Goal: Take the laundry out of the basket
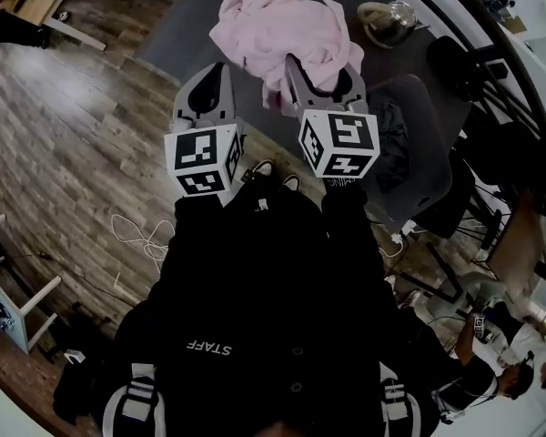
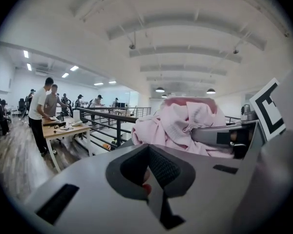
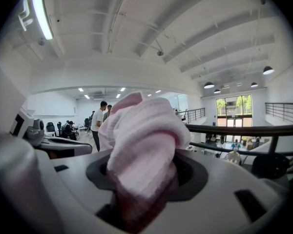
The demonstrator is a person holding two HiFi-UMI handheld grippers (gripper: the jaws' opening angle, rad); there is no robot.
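Pink garment [image 1: 282, 35] is bunched up over the dark grey tabletop [image 1: 177, 25], with a fold of it pinched in the right gripper [image 1: 320, 78]. The left gripper [image 1: 217, 76] is closed on nothing, just beside it. Wood-plank floor [image 1: 64, 126] underneath. It's a big open office: white ribbed ceiling [image 2: 185, 48], black railing [image 2: 112, 118], people [image 2: 39, 106] at a desk [image 2: 68, 129]. The only readable print is "STAFF" on the wearer's black top [image 1: 255, 289].

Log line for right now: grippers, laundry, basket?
left gripper: shut, empty | right gripper: shut on pink garment | pink garment: bunched, over grey table | basket: not in view
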